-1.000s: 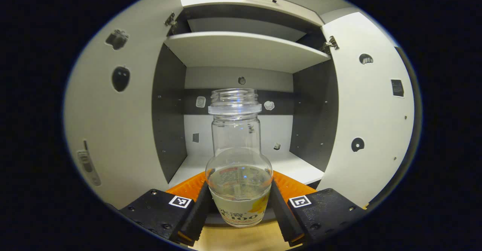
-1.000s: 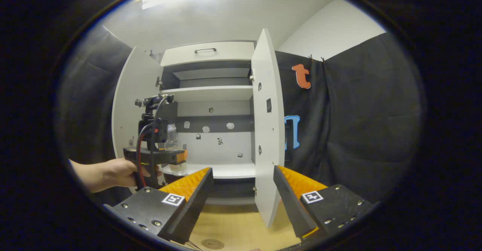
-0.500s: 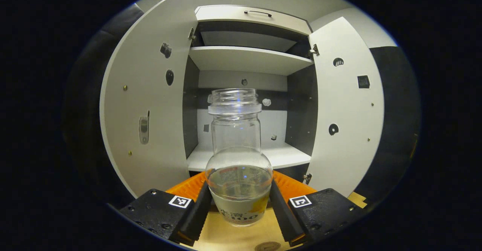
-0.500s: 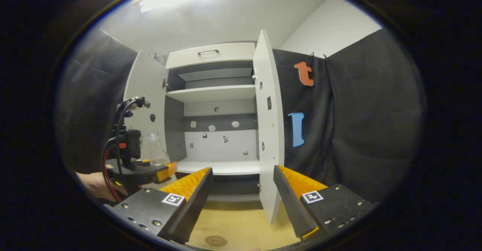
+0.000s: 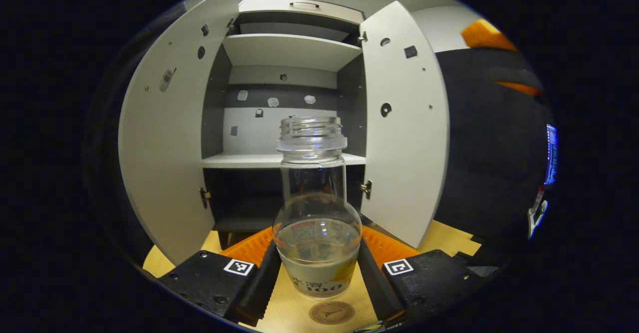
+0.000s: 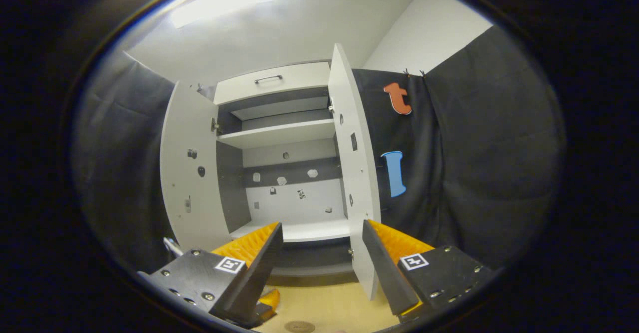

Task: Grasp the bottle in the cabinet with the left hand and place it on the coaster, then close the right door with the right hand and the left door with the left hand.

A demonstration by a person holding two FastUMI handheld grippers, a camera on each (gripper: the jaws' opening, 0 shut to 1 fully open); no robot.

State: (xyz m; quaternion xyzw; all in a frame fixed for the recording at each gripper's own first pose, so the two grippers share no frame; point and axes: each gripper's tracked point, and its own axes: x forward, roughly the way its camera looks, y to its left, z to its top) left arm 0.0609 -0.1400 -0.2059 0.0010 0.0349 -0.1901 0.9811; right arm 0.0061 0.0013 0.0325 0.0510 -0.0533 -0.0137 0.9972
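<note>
- Your left gripper (image 5: 317, 268) has its fingers (image 5: 262, 278) pressed on either side of the bottle (image 5: 316, 208), low on its body. The bottle stands upright, uncapped, with some liquid in the bottom.
- You are in the placing step, as I judge it: the bottle is out of the cabinet (image 5: 282, 98) and hangs above the desk (image 5: 294, 313), with the coaster (image 5: 331, 312) just below and slightly to the right of its base.
- Next, shift a little over the coaster, lower until the base sits flat, and only then part the fingers. Keep it level so the liquid does not spill.
- Your right gripper (image 6: 322, 258) holds nothing; its fingers stand wide apart, pointed toward the right door (image 6: 354, 173). That door is its job once the bottle is down.
- Count: one bottle, one coaster, two cabinet doors, both swung open. The left door (image 5: 162, 158) waits for your left gripper last.
- The coaster also shows at the bottom of the right gripper view (image 6: 299, 326).
</note>
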